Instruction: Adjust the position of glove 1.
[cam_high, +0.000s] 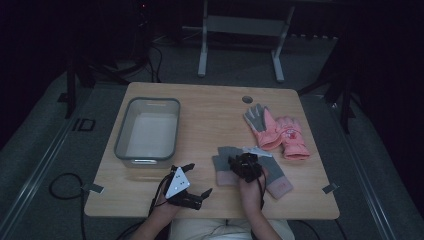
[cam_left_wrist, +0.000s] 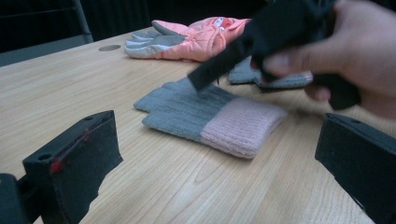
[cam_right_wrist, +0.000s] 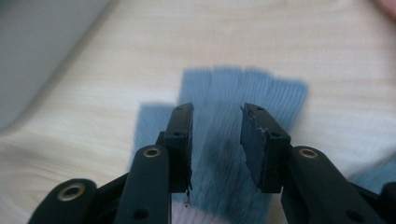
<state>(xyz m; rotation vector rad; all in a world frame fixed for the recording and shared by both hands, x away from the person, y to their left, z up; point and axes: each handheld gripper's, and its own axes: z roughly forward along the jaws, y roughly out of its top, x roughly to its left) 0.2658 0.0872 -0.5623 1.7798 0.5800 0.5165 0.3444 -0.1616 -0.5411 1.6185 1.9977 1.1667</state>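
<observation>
Dim lab or studio: lone wooden table (cam_high: 210, 107) on grey carpet, metal stand (cam_high: 240, 30), floor cables (cam_high: 62, 185).

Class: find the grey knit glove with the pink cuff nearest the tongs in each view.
High view: grey knit glove, bottom centre, under the right tongs.
Left gripper view: centre.
Right gripper view: centre, behind the open tongs.
Shared landmark: wooden table.
</observation>
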